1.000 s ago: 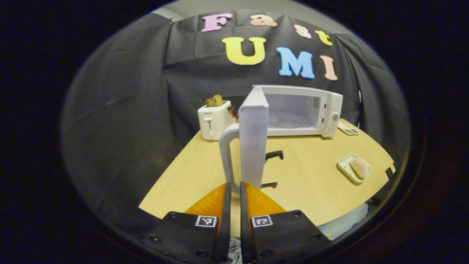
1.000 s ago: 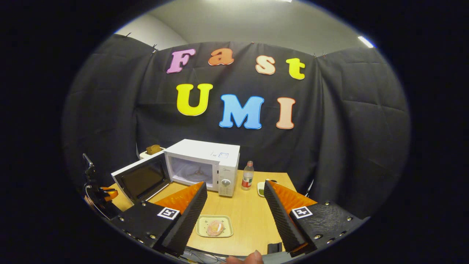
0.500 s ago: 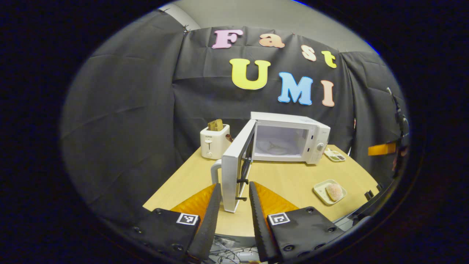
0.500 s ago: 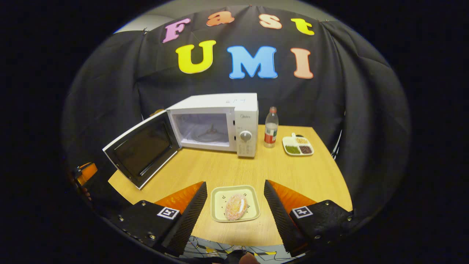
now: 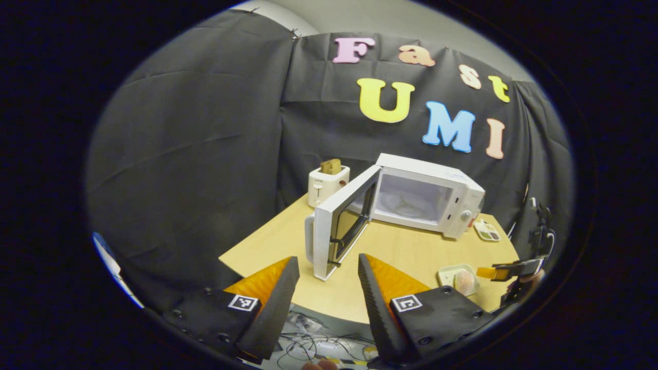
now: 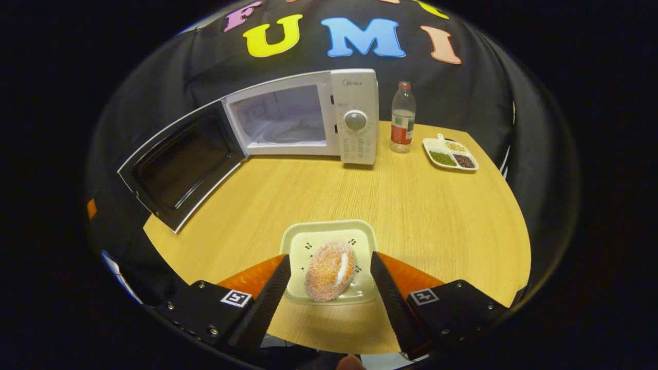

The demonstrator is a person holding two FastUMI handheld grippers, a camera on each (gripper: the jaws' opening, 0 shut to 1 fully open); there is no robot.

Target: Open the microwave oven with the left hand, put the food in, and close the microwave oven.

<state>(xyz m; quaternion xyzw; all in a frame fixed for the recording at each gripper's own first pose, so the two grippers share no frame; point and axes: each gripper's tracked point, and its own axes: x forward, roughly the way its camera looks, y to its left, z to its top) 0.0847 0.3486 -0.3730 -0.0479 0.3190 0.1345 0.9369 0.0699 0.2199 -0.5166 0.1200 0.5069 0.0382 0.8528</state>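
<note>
The white microwave point(image 6: 354, 118) point(image 5: 442, 198) stands at the table's back with its door point(image 6: 180, 162) point(image 5: 336, 226) swung wide open and the cavity showing. A sugared pastry point(image 6: 330, 271) lies on a small cream plate point(image 6: 308, 241) near the table's front edge. My right gripper point(image 6: 327, 277) is open, one finger on each side of the plate, close to its edges. My left gripper point(image 5: 325, 275) is open and holds nothing, drawn back from the door off the table's front edge. In the left gripper view the plate point(image 5: 446, 273) lies at the right, with the right gripper's orange finger point(image 5: 491, 272) beside it.
A white toaster point(image 5: 327, 184) with bread stands left of the microwave. A drink bottle point(image 6: 403, 125) and a divided dish of beans point(image 6: 452, 154) sit to the microwave's right. The open door juts out over the table's left side. Cables lie below the wooden table point(image 6: 411, 205).
My left gripper opened wider and pulled back from the door. My right gripper moved down and forward until its fingers flank the plate. The door stays open.
</note>
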